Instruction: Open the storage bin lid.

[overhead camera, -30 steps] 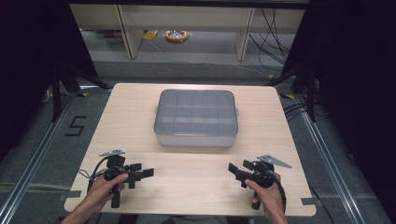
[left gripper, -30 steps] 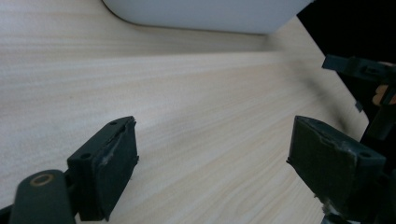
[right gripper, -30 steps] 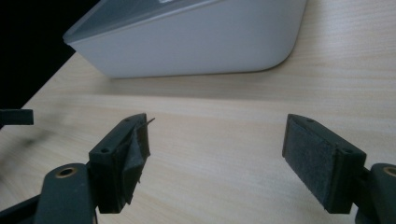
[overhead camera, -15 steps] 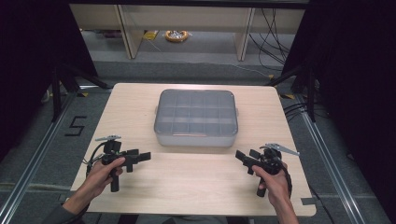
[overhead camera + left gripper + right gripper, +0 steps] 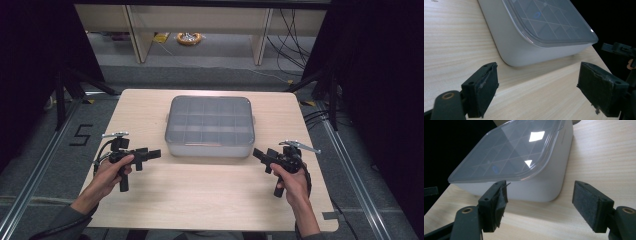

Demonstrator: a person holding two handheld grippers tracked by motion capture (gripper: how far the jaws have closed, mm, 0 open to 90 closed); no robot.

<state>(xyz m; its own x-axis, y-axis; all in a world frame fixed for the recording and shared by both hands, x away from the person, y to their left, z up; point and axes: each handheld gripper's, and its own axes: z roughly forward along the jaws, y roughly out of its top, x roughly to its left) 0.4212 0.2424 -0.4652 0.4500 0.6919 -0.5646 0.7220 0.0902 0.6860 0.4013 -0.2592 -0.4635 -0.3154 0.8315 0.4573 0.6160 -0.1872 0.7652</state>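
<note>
Light wooden table (image 5: 200,195), rectangular, on dark grey floor (image 5: 45,165). Black floor marking "5" (image 5: 80,135) left of table.

Lidded compartment box (image 5: 209,126) at table centre, toward far edge: pale grey walls, clear lid (image 5: 506,155) over a grid of dividers. Small blue item (image 5: 537,14) visible through lid; no legible writing on box.

Left gripper (image 5: 148,155) near-left of box, held in left hand (image 5: 107,172), jaws spread wide, empty, aimed at box's near left corner, not touching.

Right gripper (image 5: 260,155) near-right of box, held in right hand (image 5: 290,181), jaws spread wide, empty, aimed at near right corner, just short of wall.
</note>
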